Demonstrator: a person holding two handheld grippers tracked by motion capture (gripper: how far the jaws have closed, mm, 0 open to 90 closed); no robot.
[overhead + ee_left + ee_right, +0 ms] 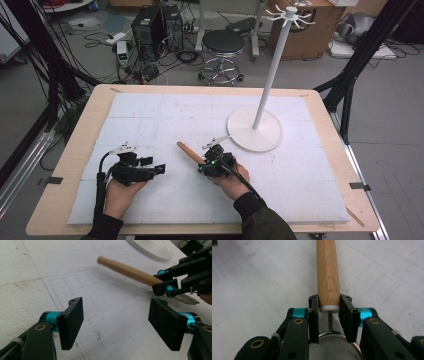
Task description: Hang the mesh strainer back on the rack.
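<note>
At the near middle of the white foam-topped counter (150, 107), my right tool (329, 306) is clenched on the base of a small sieve's tapered, light wooden handle (327, 270), just above its white collar. The handle points away toward the far left, lifted off the foam. My left tool (117, 322) hangs released beside it, jaws wide with nothing between them. Open foam stretches ahead and to the left edge; to the right stands a white pole stand with a round base (254, 131). The sieve's steel mesh bowl (337, 347) sits behind my jaws, cut off at the frame's bottom.
</note>
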